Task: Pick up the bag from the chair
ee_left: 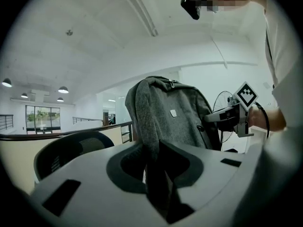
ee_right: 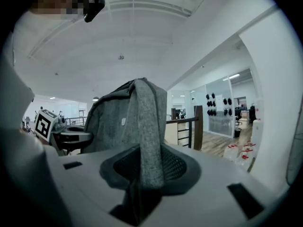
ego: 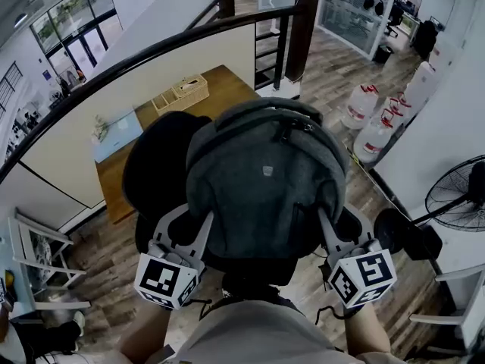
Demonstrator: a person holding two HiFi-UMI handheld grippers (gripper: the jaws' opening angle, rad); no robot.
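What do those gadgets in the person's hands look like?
The left gripper and right gripper are pale grey plastic, each with two flat prongs. Each carries a white cube printed with black square markers. Thin black cables loop at the wrists. The person wears a light-coloured top.

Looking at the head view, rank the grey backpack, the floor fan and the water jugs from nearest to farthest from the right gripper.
1. The backpack: its strap is clamped in the right gripper, so they touch.
2. The floor fan: on the floor, off to the right.
3. The water jugs: farther on, upper right, by the white wall.
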